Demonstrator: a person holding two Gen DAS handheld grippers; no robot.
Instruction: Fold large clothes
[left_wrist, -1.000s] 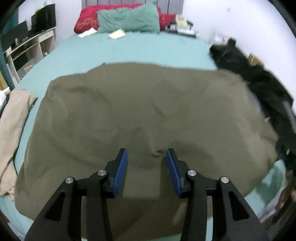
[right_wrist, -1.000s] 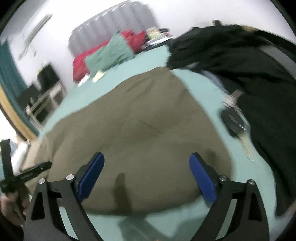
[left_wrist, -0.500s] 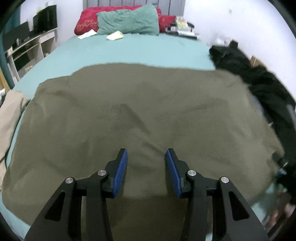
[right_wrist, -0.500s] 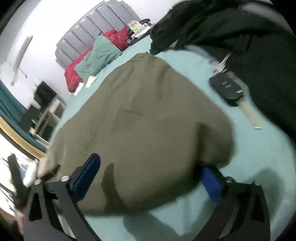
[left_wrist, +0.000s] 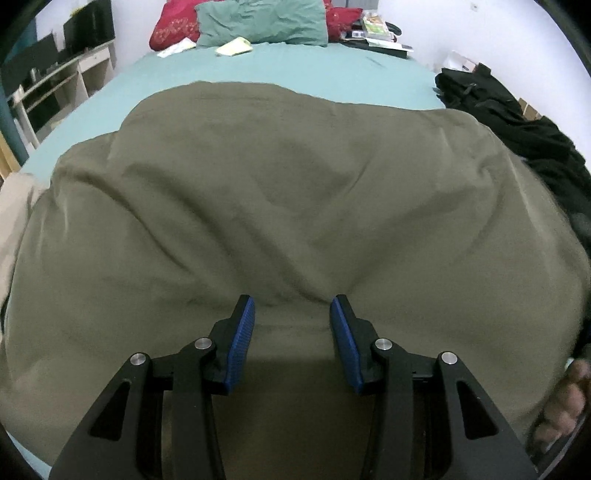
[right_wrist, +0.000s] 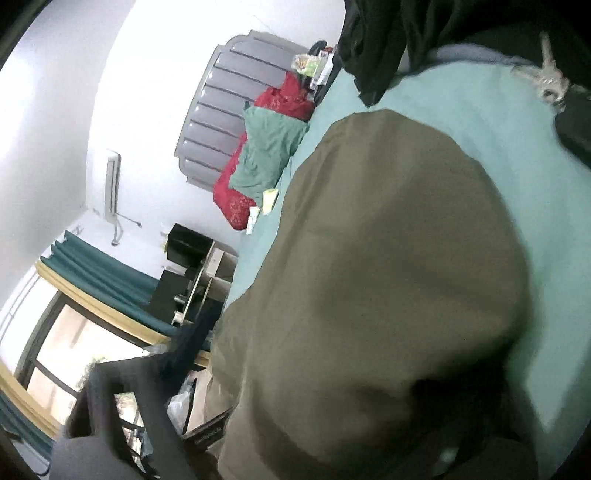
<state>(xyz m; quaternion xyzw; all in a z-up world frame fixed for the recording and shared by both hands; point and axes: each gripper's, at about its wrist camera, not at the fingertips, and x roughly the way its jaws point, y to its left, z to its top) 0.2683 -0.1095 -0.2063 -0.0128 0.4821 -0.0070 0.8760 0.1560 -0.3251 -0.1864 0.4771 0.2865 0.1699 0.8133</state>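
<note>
A large olive-green garment (left_wrist: 288, 206) lies spread over the teal bed (left_wrist: 303, 77). My left gripper (left_wrist: 291, 332) is open, its blue pads on either side of a raised fold of the olive cloth at the near edge, low over it. In the right wrist view the olive garment (right_wrist: 388, 280) fills the middle and the view is rolled sideways and blurred. My right gripper's fingers are hidden under or behind the cloth; only a dark blurred shape (right_wrist: 454, 413) shows at the bottom, so its state cannot be told.
A black pile of clothes (left_wrist: 517, 125) lies along the bed's right side, keys (right_wrist: 546, 77) beside it. A beige cloth (left_wrist: 14, 206) hangs at the left edge. Red and green pillows (left_wrist: 258, 22) lie at the headboard. A desk (left_wrist: 62, 81) stands left. A hand (left_wrist: 565, 402) shows lower right.
The left gripper has moved closer over the olive cloth, which has bunched into a fold between its pads. The right gripper has rolled sideways and its blue pads have gone out of sight behind the cloth.
</note>
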